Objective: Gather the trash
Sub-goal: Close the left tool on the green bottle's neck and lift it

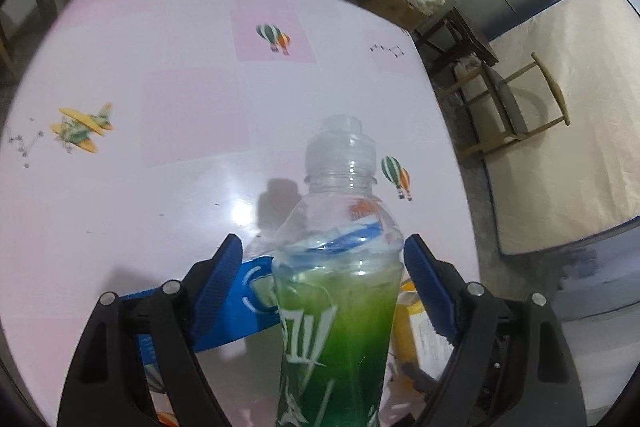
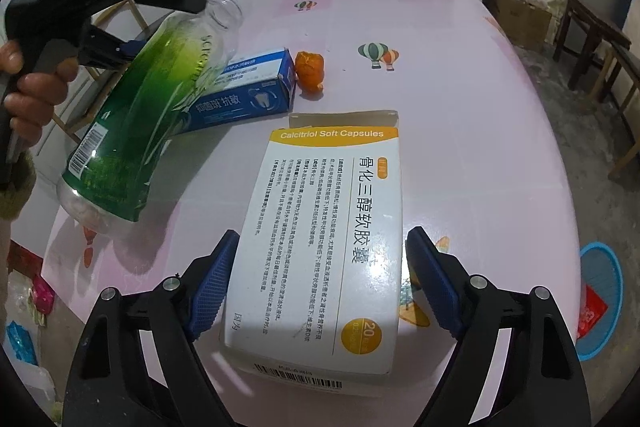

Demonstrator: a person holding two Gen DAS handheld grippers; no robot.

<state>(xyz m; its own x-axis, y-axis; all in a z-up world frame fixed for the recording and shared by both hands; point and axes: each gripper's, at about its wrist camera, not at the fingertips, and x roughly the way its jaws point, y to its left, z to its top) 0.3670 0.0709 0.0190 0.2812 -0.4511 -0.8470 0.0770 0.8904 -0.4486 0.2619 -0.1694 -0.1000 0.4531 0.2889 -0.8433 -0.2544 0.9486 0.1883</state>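
A clear plastic bottle (image 1: 340, 307) with a green label hangs tilted over the pink table (image 2: 480, 147), mouth away from me. My left gripper (image 1: 324, 247) is shut on it. In the right wrist view a hand holds that gripper (image 2: 166, 25) at the upper left, with the bottle (image 2: 152, 99) in it. A white and yellow capsule box (image 2: 328, 227) lies flat on the table, and my right gripper (image 2: 322, 235) is shut on it, pads against its long sides. Behind it lie a blue carton (image 2: 248, 87) and an orange peel (image 2: 309, 71).
A blue basket (image 2: 600, 299) holding a red wrapper stands on the floor at the table's right. A cardboard box of rubbish (image 2: 520, 11) sits on a dark stool beyond the far corner. A wooden chair (image 1: 516, 107) and a mattress (image 1: 560, 107) lie to the right.
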